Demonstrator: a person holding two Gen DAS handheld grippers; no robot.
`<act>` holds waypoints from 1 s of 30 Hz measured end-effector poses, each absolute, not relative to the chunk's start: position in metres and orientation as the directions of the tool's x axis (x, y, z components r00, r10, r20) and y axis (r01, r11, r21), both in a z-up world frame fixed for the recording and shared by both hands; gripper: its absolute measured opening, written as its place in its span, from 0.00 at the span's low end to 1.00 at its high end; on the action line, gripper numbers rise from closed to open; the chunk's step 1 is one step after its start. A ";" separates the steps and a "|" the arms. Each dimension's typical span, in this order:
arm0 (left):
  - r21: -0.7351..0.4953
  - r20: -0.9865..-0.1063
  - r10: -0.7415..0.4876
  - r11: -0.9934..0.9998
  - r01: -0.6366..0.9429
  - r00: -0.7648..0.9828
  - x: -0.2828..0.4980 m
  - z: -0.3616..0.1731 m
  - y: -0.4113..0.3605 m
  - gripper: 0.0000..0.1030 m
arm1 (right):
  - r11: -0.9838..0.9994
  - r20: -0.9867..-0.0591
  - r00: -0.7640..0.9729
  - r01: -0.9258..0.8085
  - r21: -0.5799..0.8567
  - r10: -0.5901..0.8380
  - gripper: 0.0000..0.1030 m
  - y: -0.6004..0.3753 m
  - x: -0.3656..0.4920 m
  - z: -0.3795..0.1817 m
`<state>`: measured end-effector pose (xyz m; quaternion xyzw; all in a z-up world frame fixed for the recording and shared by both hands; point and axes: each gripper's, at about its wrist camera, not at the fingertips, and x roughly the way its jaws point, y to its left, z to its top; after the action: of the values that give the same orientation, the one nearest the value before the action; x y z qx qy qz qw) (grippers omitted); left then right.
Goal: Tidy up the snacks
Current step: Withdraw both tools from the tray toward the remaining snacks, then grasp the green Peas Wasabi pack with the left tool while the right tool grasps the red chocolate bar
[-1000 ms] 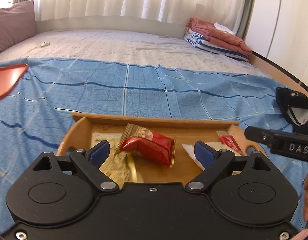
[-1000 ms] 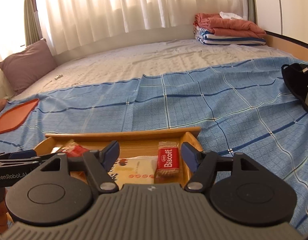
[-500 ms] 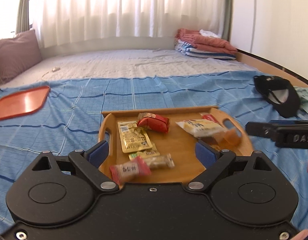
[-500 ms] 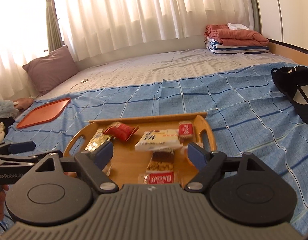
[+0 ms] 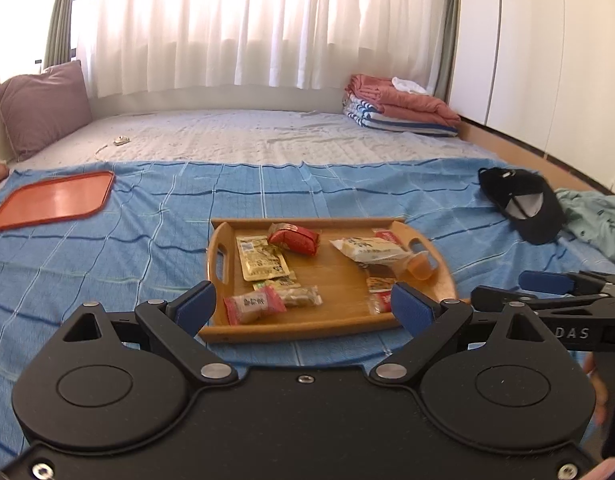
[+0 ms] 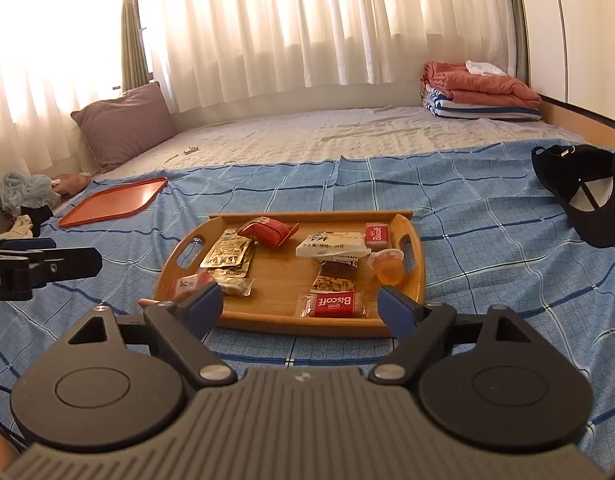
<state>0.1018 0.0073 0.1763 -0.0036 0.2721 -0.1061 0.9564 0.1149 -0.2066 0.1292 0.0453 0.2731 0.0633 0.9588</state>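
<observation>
Several wrapped snacks lie scattered in the wooden tray (image 6: 416, 256) on the blue checked bedspread (image 6: 487, 264): a red pouch (image 6: 267, 232) at the far side, a Biscoff pack (image 6: 333, 305) at the near edge, and what seems a small jelly cup (image 6: 387, 266) by the right handle. The left hand-held gripper (image 5: 303, 306) hovers near the tray, jaws apart and empty. The right hand-held gripper (image 6: 297, 306) is opening, nothing between its fingers. An orange tray (image 5: 51, 202) lies far left.

A honey-brown wooden tray (image 6: 416, 264) sits on a sky-blue bedspread checked with white and navy lines (image 6: 487, 248). Red-and-white Biscoff packets (image 6: 334, 305), a glossy red pouch (image 6: 267, 231) and a gold sachet (image 6: 226, 254) fill it; an orange plastic tray (image 5: 51, 204) lies apart.
</observation>
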 end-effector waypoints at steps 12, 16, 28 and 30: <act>-0.118 -0.495 -0.246 0.969 0.216 0.834 0.037 0.195 0.022 0.93 | 0.983 -0.462 0.868 -0.149 0.107 0.182 0.93 -0.194 0.064 0.148; -0.091 -0.505 -0.213 0.977 0.193 0.836 0.034 0.179 0.022 0.93 | 0.986 -0.452 0.876 -0.150 0.076 0.168 0.95 -0.188 0.053 0.140; -0.059 -0.550 -0.164 0.986 0.157 0.819 0.053 0.105 0.018 0.93 | 0.992 -0.474 0.873 -0.122 0.011 0.113 1.00 -0.173 0.037 0.076; -0.061 -0.557 -0.164 0.986 0.157 0.814 0.059 0.095 0.017 0.93 | 0.993 -0.474 0.875 -0.116 -0.004 0.100 1.00 -0.170 0.035 0.066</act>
<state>0.0588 0.0168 0.0954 -0.0062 0.2930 -0.0844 0.9524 0.0349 -0.1704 0.0662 -0.0164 0.2438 0.0559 0.9681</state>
